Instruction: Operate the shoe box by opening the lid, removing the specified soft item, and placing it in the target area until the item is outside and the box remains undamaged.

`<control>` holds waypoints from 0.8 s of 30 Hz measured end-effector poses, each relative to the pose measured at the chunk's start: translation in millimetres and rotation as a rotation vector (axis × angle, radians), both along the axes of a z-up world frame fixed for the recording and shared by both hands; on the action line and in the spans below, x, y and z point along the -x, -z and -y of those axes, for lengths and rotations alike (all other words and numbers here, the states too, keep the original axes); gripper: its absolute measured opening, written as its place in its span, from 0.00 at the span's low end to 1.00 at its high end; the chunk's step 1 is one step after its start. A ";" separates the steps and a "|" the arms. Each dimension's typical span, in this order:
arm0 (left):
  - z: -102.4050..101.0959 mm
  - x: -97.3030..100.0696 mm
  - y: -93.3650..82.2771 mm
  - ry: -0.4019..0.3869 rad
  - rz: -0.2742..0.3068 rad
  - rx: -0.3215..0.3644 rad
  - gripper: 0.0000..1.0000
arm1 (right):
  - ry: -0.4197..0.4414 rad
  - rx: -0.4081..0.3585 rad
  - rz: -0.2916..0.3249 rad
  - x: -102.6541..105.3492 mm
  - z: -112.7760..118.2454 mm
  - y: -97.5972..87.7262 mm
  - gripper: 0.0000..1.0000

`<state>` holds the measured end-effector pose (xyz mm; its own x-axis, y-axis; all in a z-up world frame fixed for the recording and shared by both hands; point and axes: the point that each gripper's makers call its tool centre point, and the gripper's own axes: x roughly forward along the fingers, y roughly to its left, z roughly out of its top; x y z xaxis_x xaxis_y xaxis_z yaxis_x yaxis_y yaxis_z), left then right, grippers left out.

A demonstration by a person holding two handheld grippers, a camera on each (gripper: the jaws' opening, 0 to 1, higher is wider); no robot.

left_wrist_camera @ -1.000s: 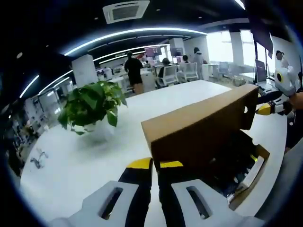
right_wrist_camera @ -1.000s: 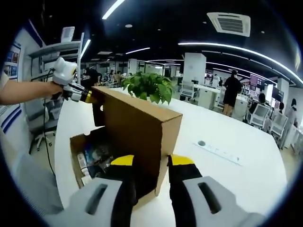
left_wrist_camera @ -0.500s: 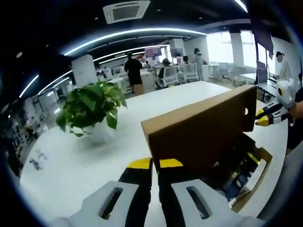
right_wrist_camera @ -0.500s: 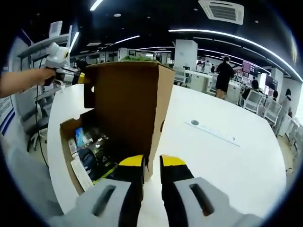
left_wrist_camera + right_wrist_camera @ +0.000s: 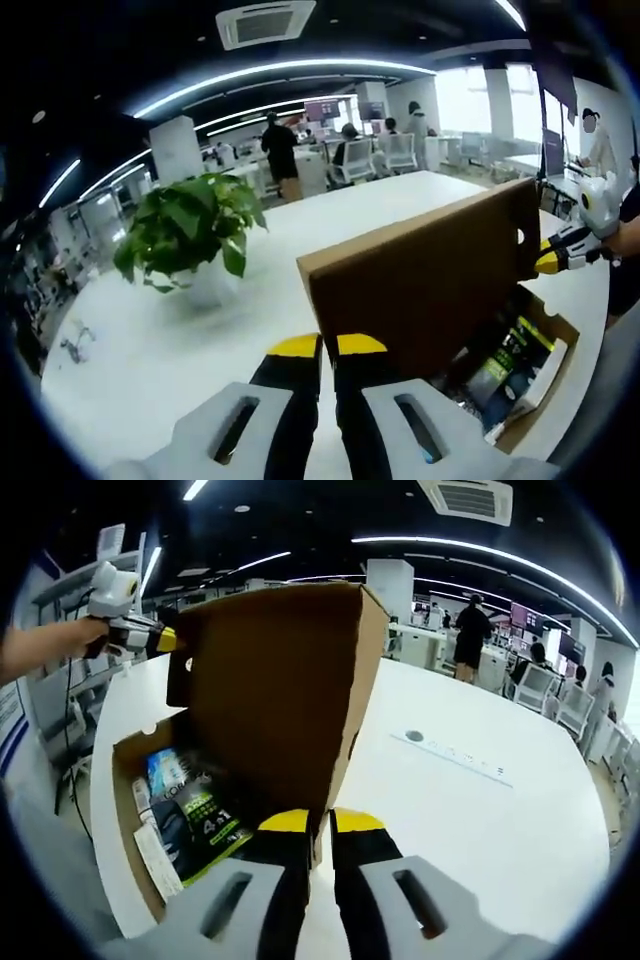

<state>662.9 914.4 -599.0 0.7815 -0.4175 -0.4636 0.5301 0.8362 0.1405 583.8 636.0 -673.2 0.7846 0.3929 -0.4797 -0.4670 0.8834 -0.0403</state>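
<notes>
- Brown cardboard shoe box [image 5: 135,780] on white table [image 5: 480,810], hinged lid [image 5: 280,700] raised near upright, at 11 o'clock.
- Right gripper [image 5: 318,825] pinching lid corner; left gripper [image 5: 328,348] likewise, jaws nearly closed.
- Packaged soft item [image 5: 205,815] inside.
- Risk: uneven pulling tearing hinge.

Left gripper [image 5: 328,348]: pale grey slotted bodies, black jaws capped yellow; right gripper [image 5: 320,823] matches it, its white housing and yellow tips showing beside the box.
</notes>
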 end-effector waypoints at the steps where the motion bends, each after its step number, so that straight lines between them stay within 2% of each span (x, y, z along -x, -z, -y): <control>1: 0.0 -1.5 0.4 -0.001 -0.001 0.001 0.00 | 0.006 0.000 -0.004 -1.7 0.9 0.9 0.04; 20: 4.7 -23.2 8.9 -0.001 0.005 -0.006 0.02 | 0.024 0.023 -0.005 -9.3 5.8 5.1 0.00; 24: 7.2 -23.7 17.1 -0.005 -0.024 -0.005 0.04 | 0.024 0.035 -0.002 -10.7 6.2 5.1 0.00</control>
